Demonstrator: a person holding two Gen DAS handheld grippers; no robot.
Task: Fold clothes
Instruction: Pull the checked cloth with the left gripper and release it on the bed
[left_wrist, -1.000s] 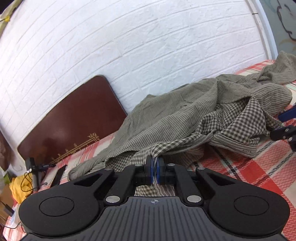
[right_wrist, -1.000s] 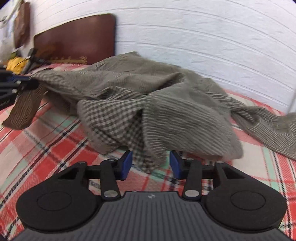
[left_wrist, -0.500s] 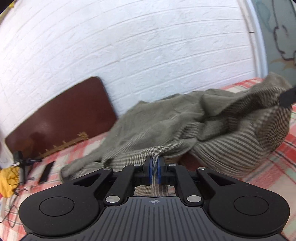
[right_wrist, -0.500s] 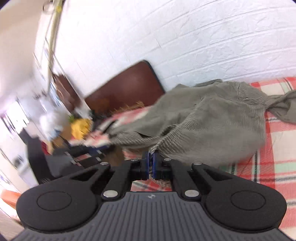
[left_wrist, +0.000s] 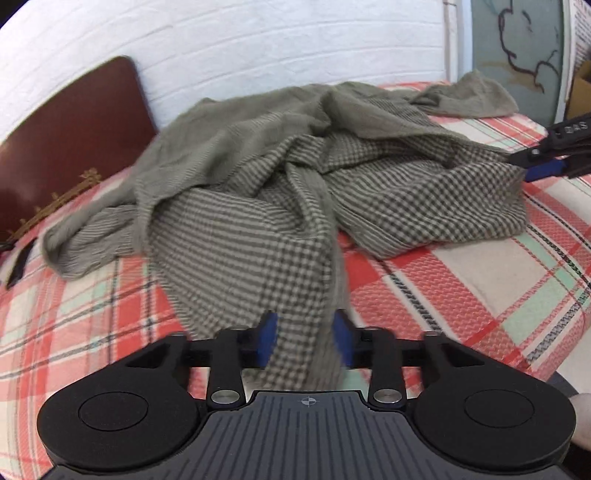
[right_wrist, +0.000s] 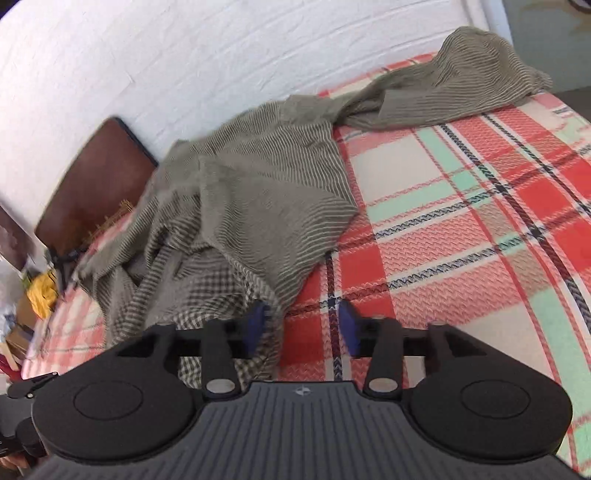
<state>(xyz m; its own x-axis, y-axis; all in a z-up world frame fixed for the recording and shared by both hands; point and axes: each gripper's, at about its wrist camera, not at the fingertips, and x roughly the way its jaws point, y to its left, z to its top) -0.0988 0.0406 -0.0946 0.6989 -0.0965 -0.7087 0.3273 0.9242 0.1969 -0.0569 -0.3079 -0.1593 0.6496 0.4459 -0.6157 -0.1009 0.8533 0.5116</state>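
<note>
An olive shirt (left_wrist: 258, 155), part striped and part checked, lies crumpled on the red plaid bed cover (left_wrist: 443, 295). My left gripper (left_wrist: 304, 339) hovers low over its near edge. Its jaws are opening, and a checked fold hangs loosely between the blue pads without being pressed. My right gripper (right_wrist: 302, 328) is at the shirt's (right_wrist: 258, 206) other side, jaws also opening. The cloth edge lies by its left pad and bare bed cover (right_wrist: 461, 240) shows in the gap. In the left wrist view the right gripper (left_wrist: 546, 166) shows at the shirt's right edge.
A brown headboard (left_wrist: 66, 129) leans on the white brick wall (left_wrist: 258, 44) behind the bed. A yellow bundle (right_wrist: 42, 291) and clutter sit beyond the bed's head end. A greenish panel (left_wrist: 517, 55) and a cardboard box (left_wrist: 581, 88) stand at the far right.
Both grippers were shut on the shirt's cloth half a second ago; now their pads stand apart. The shirt has sunk and spread on the bed. The right wrist view has rolled and swung.
</note>
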